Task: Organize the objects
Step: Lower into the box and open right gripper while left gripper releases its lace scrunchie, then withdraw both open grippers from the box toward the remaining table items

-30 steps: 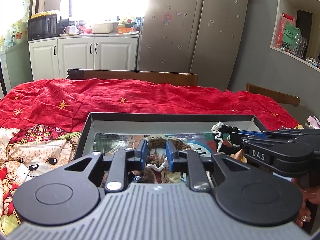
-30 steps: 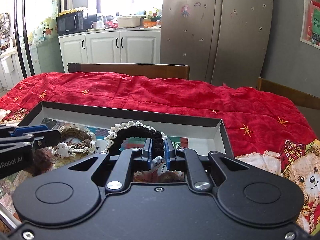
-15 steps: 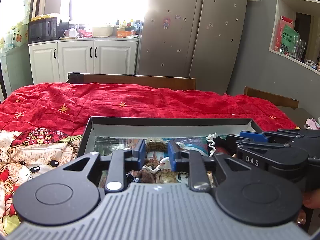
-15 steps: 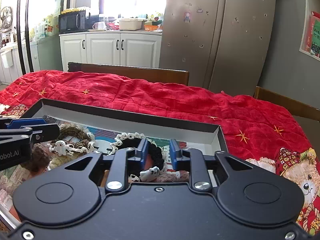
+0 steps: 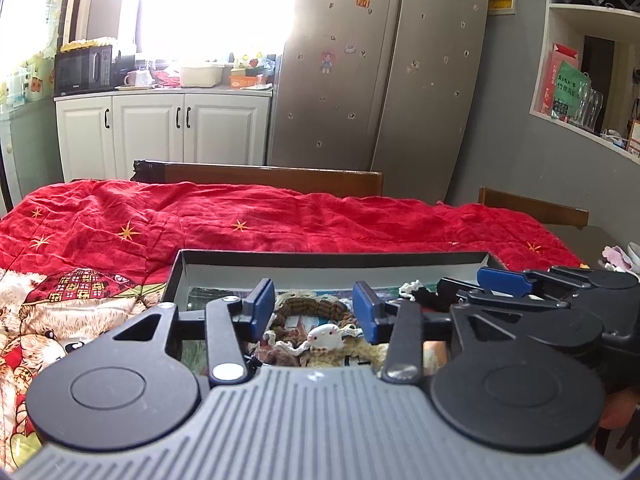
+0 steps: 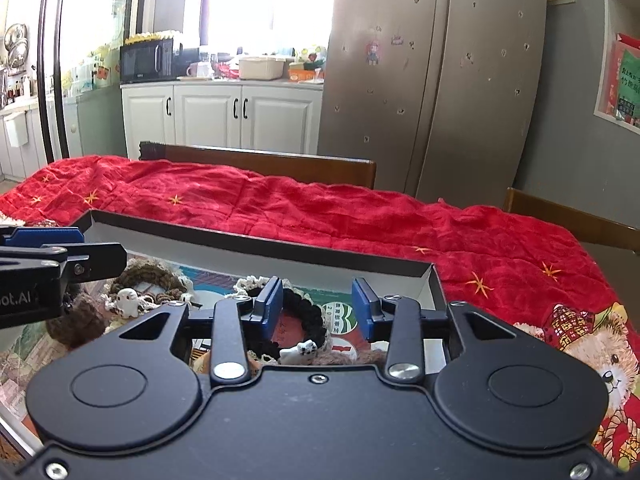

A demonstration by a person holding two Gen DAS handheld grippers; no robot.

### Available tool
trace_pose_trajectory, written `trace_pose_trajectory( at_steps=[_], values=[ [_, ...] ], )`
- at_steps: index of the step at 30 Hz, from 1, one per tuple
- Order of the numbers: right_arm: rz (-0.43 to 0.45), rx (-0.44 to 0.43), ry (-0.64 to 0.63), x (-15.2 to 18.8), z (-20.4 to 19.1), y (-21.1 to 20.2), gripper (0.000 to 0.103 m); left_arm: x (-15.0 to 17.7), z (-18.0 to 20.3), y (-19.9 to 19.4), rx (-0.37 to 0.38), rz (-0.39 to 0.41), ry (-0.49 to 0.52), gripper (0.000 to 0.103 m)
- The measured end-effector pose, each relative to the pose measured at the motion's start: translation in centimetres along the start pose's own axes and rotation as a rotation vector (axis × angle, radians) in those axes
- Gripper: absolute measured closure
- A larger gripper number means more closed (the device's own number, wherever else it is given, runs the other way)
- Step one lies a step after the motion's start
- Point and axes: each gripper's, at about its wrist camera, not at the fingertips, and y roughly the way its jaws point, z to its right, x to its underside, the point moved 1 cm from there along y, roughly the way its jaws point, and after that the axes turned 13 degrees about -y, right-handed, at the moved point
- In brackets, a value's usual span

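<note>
A shallow black box (image 5: 332,259) (image 6: 256,240) lies on the red cloth. Inside it lie a brown crocheted hair tie (image 5: 316,305) (image 6: 150,276) with a white ghost charm (image 5: 326,336) (image 6: 127,302), and a black hair tie (image 6: 306,316) with cream lace and a white charm (image 6: 299,351). My left gripper (image 5: 314,312) is open and empty above the brown tie. My right gripper (image 6: 318,308) is open and empty above the black tie. Each gripper shows at the edge of the other's view.
A red star-patterned cloth (image 5: 280,220) with a bear print (image 6: 600,356) covers the table. Wooden chair backs (image 5: 260,174) stand behind it. White cabinets (image 5: 160,132), a microwave (image 5: 82,68) and a steel fridge (image 5: 380,80) line the far wall. Shelves (image 5: 592,60) are at right.
Both grippers have opened wide and let go of the hair ties, which now lie in the box. Both have lifted and drawn back a little.
</note>
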Motion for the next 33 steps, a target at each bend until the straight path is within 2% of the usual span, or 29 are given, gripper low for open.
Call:
trace_pose_trajectory(
  at_steps=[10, 23, 33],
  values=[
    [0.062, -0.014, 0.048, -0.8, 0.7, -3.1, 0.066, -0.3, 0.7, -1.6, 0.017, 0.033, 0.009, 0.035],
    [0.060, -0.028, 0.075, -0.1, 1.4, -7.4, 0.065, -0.3, 2.0, -6.2, 0.054, 0.072, 0.043, 0.029],
    [0.061, -0.030, 0.036, 0.8, 1.1, -12.0, 0.065, 0.2, 2.3, -10.6, 0.064, 0.095, 0.072, 0.027]
  ],
)
